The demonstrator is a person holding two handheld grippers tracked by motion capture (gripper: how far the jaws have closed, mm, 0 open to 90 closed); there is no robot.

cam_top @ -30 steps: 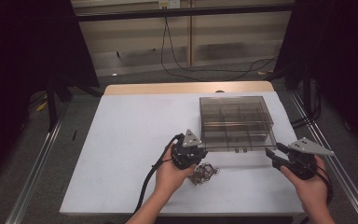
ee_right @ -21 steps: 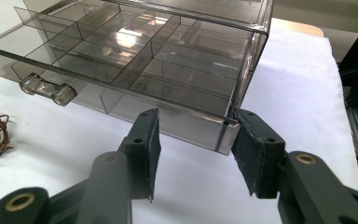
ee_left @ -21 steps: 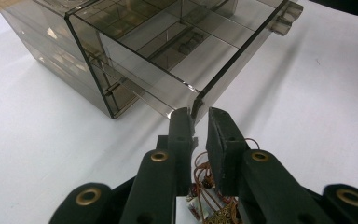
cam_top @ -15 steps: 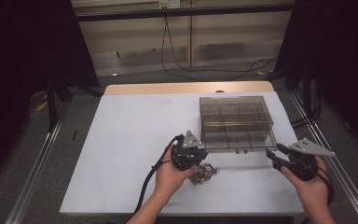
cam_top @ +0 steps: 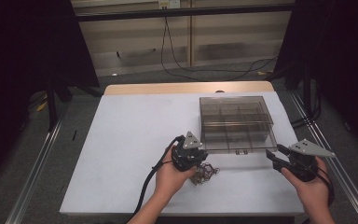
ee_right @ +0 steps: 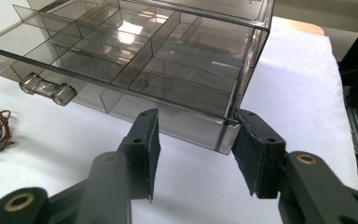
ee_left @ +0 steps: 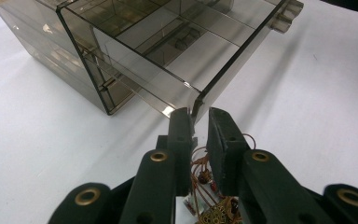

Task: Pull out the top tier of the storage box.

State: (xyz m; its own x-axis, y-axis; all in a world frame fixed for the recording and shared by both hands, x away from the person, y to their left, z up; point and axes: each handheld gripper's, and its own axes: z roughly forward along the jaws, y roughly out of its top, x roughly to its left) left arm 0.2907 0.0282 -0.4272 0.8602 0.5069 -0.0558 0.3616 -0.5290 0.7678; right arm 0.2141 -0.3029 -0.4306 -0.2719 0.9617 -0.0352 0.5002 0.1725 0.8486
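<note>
We see the left gripper (cam_top: pixel 196 164) clamped on the brown wire tangle (ee_left: pixel 205 186); the right gripper (ee_right: pixel 193 147) stands open beside the box's (cam_top: pixel 237 122) near right corner.

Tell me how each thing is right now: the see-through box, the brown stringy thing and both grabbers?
Drawer box: drawer pulled partly out, compartments look empty.
Brown cord tangle: lying on the table, pinched between the left jaws.
Left gripper: jaws nearly together, closed on the tangle.
Right gripper: jaws apart, holding nothing, at the drawer's front corner.
</note>
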